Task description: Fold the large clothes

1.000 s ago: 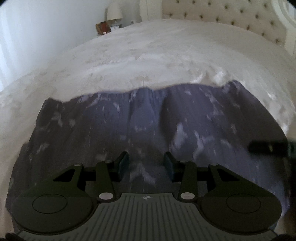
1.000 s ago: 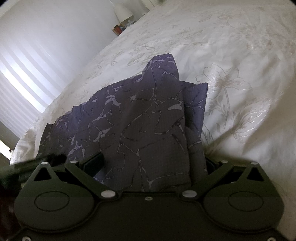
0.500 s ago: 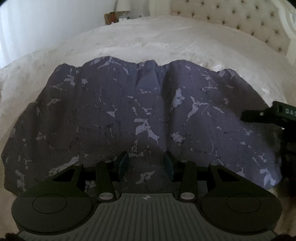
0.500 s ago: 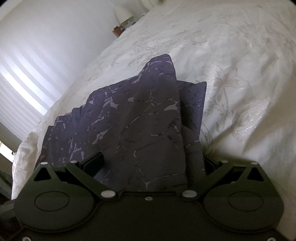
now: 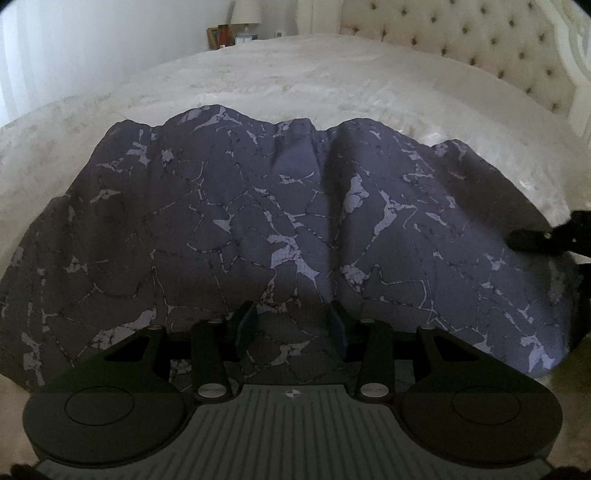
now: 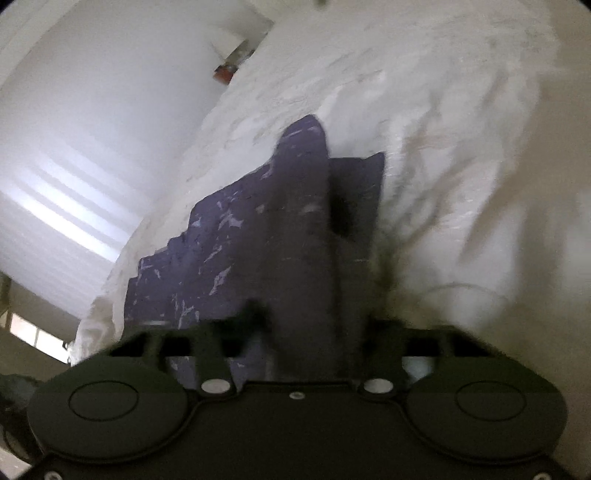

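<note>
A large dark purple garment (image 5: 295, 221) with a pale crackle print lies spread on a white bed cover (image 5: 295, 74). My left gripper (image 5: 291, 325) is at its near edge. The blue pads stand partly apart with cloth filling the gap, and a ridge of cloth runs up from them. In the blurred right wrist view, a folded corner of the garment (image 6: 258, 240) rises between the fingers of my right gripper (image 6: 317, 317). Its jaws are closing on that fold. A dark part of the right gripper (image 5: 535, 240) shows at the garment's right end.
A tufted cream headboard (image 5: 461, 33) stands at the far end of the bed. A bedside table with a lamp and books (image 5: 236, 33) is at the back left. A bright window with blinds (image 6: 74, 184) lies off the bed's left side.
The right jaws came in from wide apart onto the fold, and that view rolled and blurred. Earlier, the left gripper shifted with the cloth, so more of the garment shows.
</note>
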`<state>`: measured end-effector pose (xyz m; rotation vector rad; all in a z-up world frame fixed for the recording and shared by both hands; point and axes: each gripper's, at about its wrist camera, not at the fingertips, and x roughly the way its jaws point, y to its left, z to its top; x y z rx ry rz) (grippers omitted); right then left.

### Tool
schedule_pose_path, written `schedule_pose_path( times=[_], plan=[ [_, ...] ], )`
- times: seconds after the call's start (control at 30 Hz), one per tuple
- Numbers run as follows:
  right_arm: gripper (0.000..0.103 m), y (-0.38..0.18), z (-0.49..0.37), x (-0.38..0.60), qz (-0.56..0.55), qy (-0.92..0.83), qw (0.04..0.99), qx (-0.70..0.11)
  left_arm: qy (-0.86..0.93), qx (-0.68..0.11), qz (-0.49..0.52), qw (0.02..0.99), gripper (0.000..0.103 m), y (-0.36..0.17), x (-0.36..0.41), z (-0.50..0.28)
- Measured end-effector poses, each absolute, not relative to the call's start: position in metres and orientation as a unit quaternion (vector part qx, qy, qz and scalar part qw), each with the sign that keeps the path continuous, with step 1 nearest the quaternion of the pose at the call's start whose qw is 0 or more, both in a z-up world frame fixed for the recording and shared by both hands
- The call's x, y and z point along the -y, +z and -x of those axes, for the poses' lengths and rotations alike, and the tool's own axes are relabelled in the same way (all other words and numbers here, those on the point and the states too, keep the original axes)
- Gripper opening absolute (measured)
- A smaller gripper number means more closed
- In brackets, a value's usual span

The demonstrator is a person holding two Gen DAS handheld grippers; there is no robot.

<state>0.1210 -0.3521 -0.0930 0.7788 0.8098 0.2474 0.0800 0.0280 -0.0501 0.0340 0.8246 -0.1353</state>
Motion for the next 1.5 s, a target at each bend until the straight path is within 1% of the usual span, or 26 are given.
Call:
schedule_pose_path(
  times=[0.03, 0.13, 0.27, 0.43, 0.67, 0.77, 0.97, 1.03, 1.2, 1.3, 1.37, 1.4, 1.43, 1.47, 1.5],
  plan=[
    [0.032, -0.092, -0.119, 0.356, -0.386, 0.122, 0.833, -0.376, -0.067, -0.400, -0.016, 0.914, 0.041, -0.050, -0.028, -0.080],
    [0.028, -0.079, -0.113, 0.358, -0.410, 0.132, 0.827, -0.361, -0.070, -0.402, -0.013, 0.913, 0.041, -0.050, -0.029, -0.080],
    [0.028, -0.045, -0.112, 0.336, -0.385, 0.152, 0.840, -0.352, -0.078, -0.406, -0.001, 0.910, 0.041, -0.049, -0.035, -0.081],
    [0.028, -0.003, -0.120, 0.308, -0.397, 0.205, 0.828, -0.338, -0.097, -0.417, 0.038, 0.903, 0.041, -0.046, -0.054, -0.074],
    [0.028, 0.029, -0.157, 0.216, -0.377, 0.293, 0.801, -0.360, -0.116, -0.438, 0.093, 0.887, 0.041, -0.044, -0.101, -0.055],
    [0.028, 0.026, -0.178, 0.165, -0.352, 0.325, 0.790, -0.383, -0.117, -0.445, 0.112, 0.881, 0.040, -0.042, -0.118, -0.042],
    [0.028, -0.004, -0.216, 0.069, -0.302, 0.358, 0.766, -0.440, -0.106, -0.449, 0.126, 0.878, 0.041, -0.034, -0.143, -0.013],
    [0.029, -0.013, -0.219, 0.046, -0.289, 0.363, 0.759, -0.457, -0.091, -0.448, 0.122, 0.881, 0.041, -0.032, -0.152, -0.007],
    [0.030, -0.037, -0.226, 0.005, -0.257, 0.372, 0.744, -0.493, -0.087, -0.436, 0.151, 0.883, 0.041, -0.025, -0.172, 0.003],
    [0.033, -0.048, -0.224, -0.012, -0.236, 0.379, 0.736, -0.508, -0.091, -0.425, 0.145, 0.889, 0.041, -0.020, -0.172, 0.008],
    [0.038, -0.049, -0.223, -0.015, -0.224, 0.387, 0.734, -0.511, -0.103, -0.419, 0.137, 0.892, 0.041, -0.016, -0.165, 0.009],
    [0.042, -0.049, -0.224, -0.018, -0.222, 0.391, 0.735, -0.509, -0.110, -0.414, 0.132, 0.894, 0.041, -0.015, -0.164, 0.012],
    [0.052, -0.047, -0.225, -0.021, -0.224, 0.400, 0.733, -0.503, -0.118, -0.411, 0.126, 0.895, 0.041, -0.013, -0.160, 0.012],
    [0.056, -0.042, -0.222, -0.014, -0.230, 0.413, 0.727, -0.498, -0.126, -0.407, 0.121, 0.896, 0.041, -0.010, -0.157, 0.013],
    [0.064, -0.038, -0.220, -0.014, -0.236, 0.426, 0.721, -0.494, -0.140, -0.400, 0.114, 0.898, 0.041, -0.006, -0.153, 0.014]
  ],
)
